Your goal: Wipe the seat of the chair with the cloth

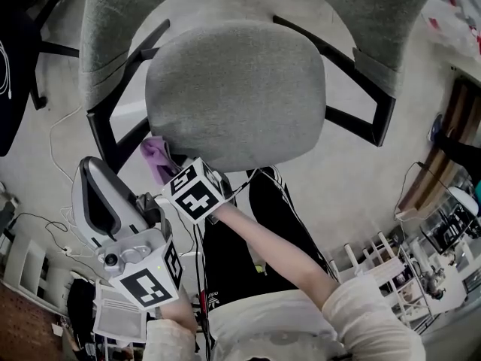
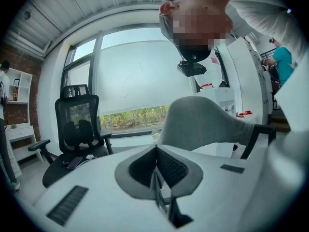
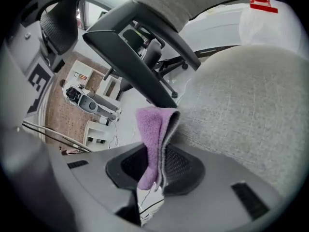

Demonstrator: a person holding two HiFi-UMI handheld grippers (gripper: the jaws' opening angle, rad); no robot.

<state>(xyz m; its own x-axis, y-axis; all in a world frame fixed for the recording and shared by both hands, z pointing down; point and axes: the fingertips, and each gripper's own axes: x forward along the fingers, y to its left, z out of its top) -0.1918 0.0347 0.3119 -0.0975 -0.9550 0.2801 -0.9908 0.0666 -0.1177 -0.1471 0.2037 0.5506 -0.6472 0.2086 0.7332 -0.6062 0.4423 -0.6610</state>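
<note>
The chair's grey fabric seat (image 1: 237, 92) fills the middle of the head view, with black armrests on either side. At the seat's near-left edge my right gripper (image 1: 169, 170) is shut on a folded purple cloth (image 1: 155, 154). In the right gripper view the cloth (image 3: 153, 134) stands up out of the jaws of the right gripper (image 3: 157, 168), right beside the seat's edge (image 3: 251, 105). My left gripper (image 1: 96, 173) hangs lower left, away from the seat. Its jaws meet with nothing between them (image 2: 155, 153).
A black armrest (image 3: 135, 57) crosses above the cloth. The chair's grey backrest (image 1: 113, 21) lies beyond the seat. A second black office chair (image 2: 77, 129) stands by a window. Cables (image 1: 56, 138) run over the floor at left, and shelves (image 1: 421, 277) stand at right.
</note>
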